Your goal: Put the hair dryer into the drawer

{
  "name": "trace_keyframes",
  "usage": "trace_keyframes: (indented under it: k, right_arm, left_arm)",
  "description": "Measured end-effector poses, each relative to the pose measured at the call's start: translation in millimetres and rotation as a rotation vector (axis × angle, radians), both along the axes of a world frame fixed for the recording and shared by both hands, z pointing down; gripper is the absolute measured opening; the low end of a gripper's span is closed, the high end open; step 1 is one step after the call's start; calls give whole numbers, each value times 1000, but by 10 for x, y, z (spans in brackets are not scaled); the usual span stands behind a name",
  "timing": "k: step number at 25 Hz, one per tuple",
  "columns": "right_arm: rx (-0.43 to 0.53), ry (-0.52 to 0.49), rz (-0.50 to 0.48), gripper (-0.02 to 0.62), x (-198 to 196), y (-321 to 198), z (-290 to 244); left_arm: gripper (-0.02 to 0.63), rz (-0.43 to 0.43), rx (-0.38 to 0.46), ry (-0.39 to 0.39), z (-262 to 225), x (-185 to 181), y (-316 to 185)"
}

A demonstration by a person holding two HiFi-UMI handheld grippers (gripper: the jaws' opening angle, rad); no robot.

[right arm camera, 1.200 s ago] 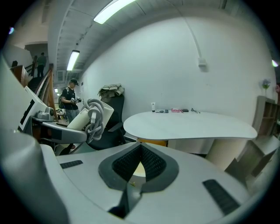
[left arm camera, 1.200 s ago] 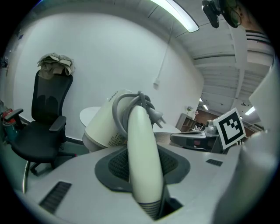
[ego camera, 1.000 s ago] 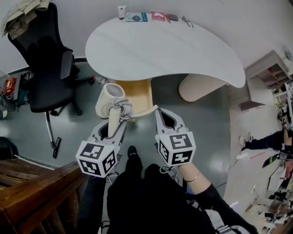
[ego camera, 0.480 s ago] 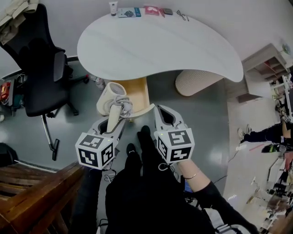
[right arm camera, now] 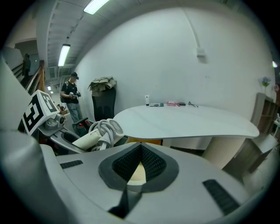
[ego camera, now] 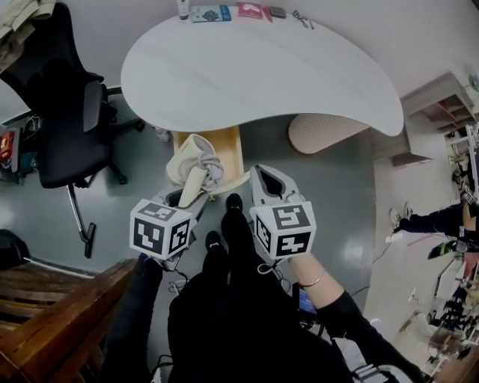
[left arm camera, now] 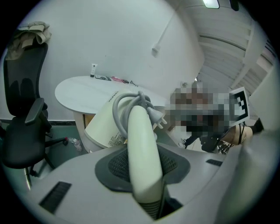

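Observation:
A cream hair dryer point(ego camera: 193, 155) with its grey cord wound round it hangs over the left edge of the open wooden drawer point(ego camera: 228, 146) under the white table point(ego camera: 262, 67). My left gripper point(ego camera: 191, 193) is shut on the dryer's handle point(left arm camera: 142, 144), and the dryer's head points away toward the table point(left arm camera: 83, 89). My right gripper point(ego camera: 256, 172) sits at the right end of the drawer's curved cream front point(ego camera: 233, 184). A cream edge shows between its pads point(right arm camera: 139, 168), and the jaws look shut on it. The dryer point(right arm camera: 103, 131) appears at the left of the right gripper view.
A black office chair point(ego camera: 63, 112) stands left of the drawer. A wooden railing point(ego camera: 52, 299) is at the lower left. The ribbed table pedestal point(ego camera: 325, 131) is to the right. Small items point(ego camera: 224, 11) line the table's far edge. My shoe point(ego camera: 233, 202) is just before the drawer.
The left gripper has carried the hair dryer down and to the right, from beside the drawer to over its left edge. The right gripper stays at the drawer front.

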State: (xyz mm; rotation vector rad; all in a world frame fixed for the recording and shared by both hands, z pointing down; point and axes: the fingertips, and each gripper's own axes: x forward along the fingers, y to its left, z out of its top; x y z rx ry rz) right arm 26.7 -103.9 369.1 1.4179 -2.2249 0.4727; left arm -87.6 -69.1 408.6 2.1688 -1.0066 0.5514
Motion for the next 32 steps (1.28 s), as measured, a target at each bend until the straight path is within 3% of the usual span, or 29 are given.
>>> trace_keyframes:
  k: [16,32]
  right_arm:
    - [-96,-6,-18,2,168,-405,376]
    - [-233,10,-100,2,48,-734,758]
  left_arm:
    - [140,177,-245,-126,598,286,-129]
    - [140,210,-444,-201,1022,253,-406]
